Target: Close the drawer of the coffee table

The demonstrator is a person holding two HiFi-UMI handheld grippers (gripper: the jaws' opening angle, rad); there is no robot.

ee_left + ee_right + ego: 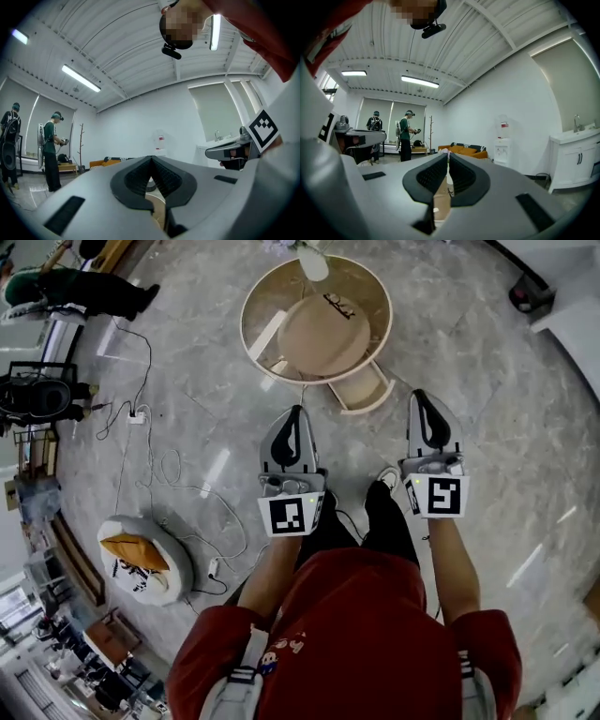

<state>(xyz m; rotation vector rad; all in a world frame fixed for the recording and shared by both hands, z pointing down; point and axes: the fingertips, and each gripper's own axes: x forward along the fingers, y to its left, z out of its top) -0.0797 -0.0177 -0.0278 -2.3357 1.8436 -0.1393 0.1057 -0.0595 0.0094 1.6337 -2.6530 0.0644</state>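
Observation:
In the head view a round, light-wood coffee table [251, 306] stands on the marble floor ahead of me. Its curved drawer [361, 390] is pulled out at the near right side. My left gripper [296, 411] hovers just short of the table's near edge, jaws together and empty. My right gripper [419, 395] is to the right of the drawer, also shut with nothing held. In the left gripper view the jaws [151, 159] meet at the tip, with tan wood showing below them. The right gripper view shows its jaws [447, 157] closed, pointing level across the room.
A white pouf with an orange cushion [145, 559] sits at the left, with cables and a power strip [138, 416] trailing over the floor. A person [75, 287] stands at the far left. An orange sofa [466, 150] and a water dispenser [502, 140] line the far wall.

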